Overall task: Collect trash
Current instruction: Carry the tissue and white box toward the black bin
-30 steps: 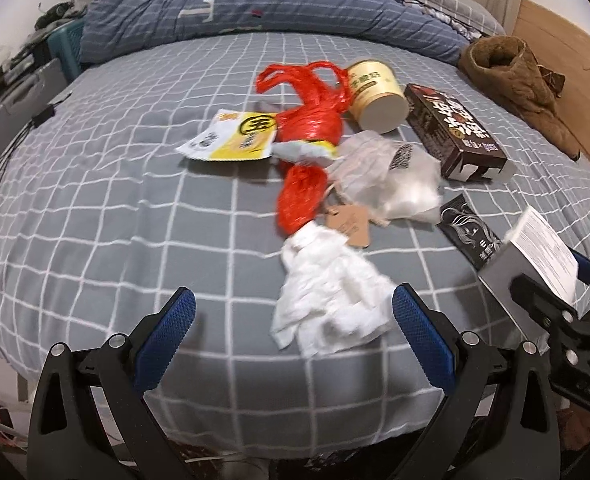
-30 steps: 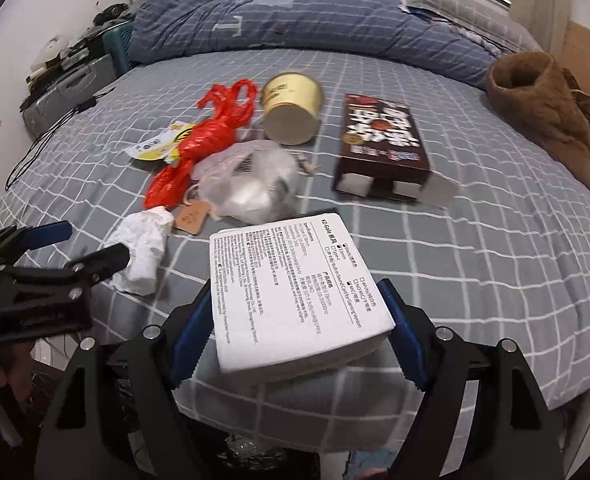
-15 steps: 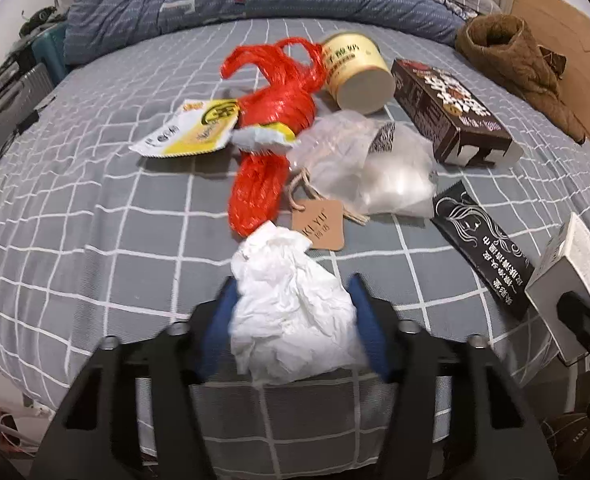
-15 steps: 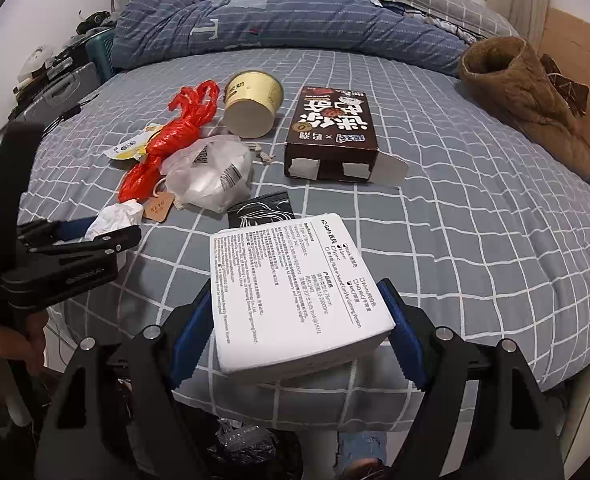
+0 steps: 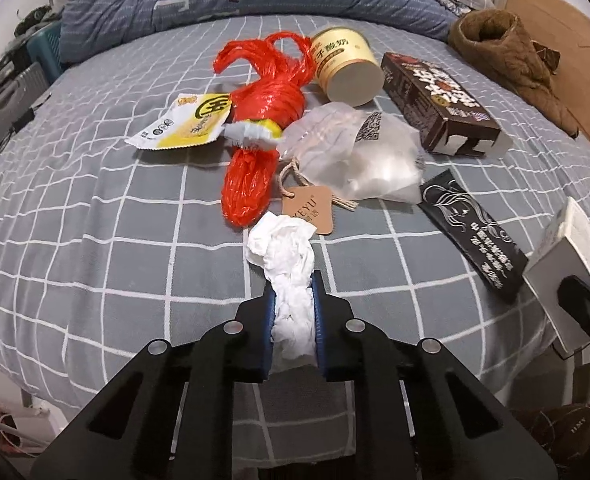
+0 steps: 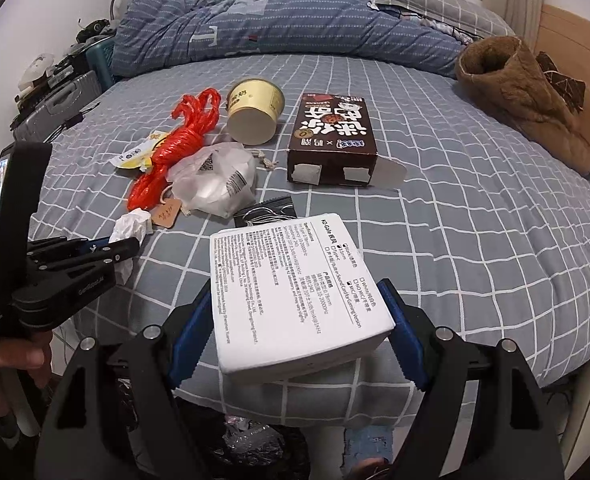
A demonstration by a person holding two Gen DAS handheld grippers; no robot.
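Observation:
My left gripper (image 5: 293, 294) is shut on a crumpled white tissue (image 5: 285, 254) at the bed's near edge; it shows from the side in the right wrist view (image 6: 107, 250). My right gripper (image 6: 297, 300) is shut on a white printed box (image 6: 291, 288), held above the bed's front edge; the box also shows in the left wrist view (image 5: 575, 264). More trash lies on the grey checked bed (image 5: 95, 240): a red plastic bag (image 5: 263, 120), a yellow wrapper (image 5: 187, 124), a clear plastic bag (image 5: 355, 152), a brown tag (image 5: 309, 208), a black sachet (image 5: 471, 232), a yellow cup (image 5: 345, 66) and a dark brown carton (image 5: 439, 100).
A rolled blue quilt (image 6: 275, 24) lies across the far side of the bed. A brown fleece garment (image 6: 523, 92) lies at the right. A suitcase and clutter (image 6: 51, 96) stand left of the bed. A dark bag (image 6: 251, 444) lies on the floor below the front edge.
My left gripper moved forward around the tissue and closed on it. My right gripper kept hold of the white box and shifted slightly back.

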